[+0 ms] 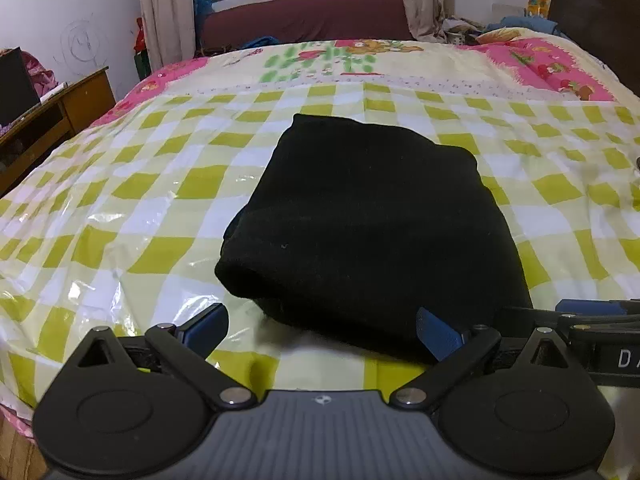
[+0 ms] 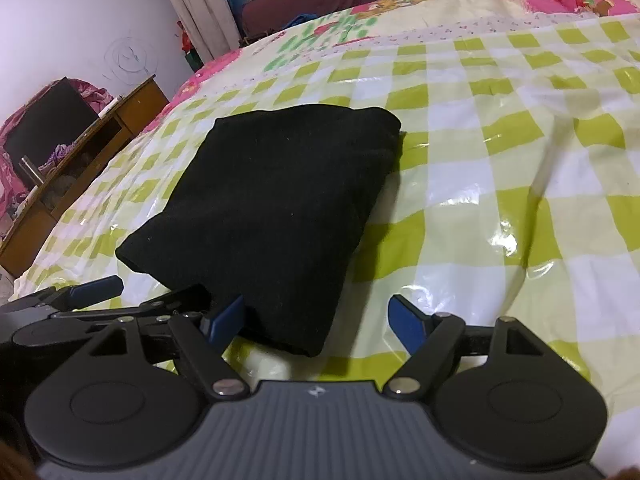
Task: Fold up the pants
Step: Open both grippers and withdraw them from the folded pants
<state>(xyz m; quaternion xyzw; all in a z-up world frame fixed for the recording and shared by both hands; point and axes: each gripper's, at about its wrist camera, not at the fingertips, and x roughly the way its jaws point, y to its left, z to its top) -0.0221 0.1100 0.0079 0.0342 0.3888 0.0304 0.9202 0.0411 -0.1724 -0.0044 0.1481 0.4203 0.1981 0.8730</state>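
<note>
Folded black pants (image 1: 360, 216) are lying on the checked bed cover (image 1: 140, 184), at twelve o'clock from both grippers. The left gripper (image 1: 320, 332) and right gripper (image 2: 316, 320) are hovering with jaws spread, gripping nothing.

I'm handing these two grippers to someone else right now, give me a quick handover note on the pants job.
Left gripper: open wide, holding nothing; the near edge of the black pants lies between its fingers without being pinched.
Right gripper: open, empty; the near right corner of the pants sits just inside its left finger.
Pants: folded into a compact, thick rectangle lying flat on the green-checked plastic sheet on the bed.
Done: the folds look finished and both grippers have let go.
Left: probably only drawing both grippers back; tidy the slightly bulging near left edge if you want it neater.
</note>
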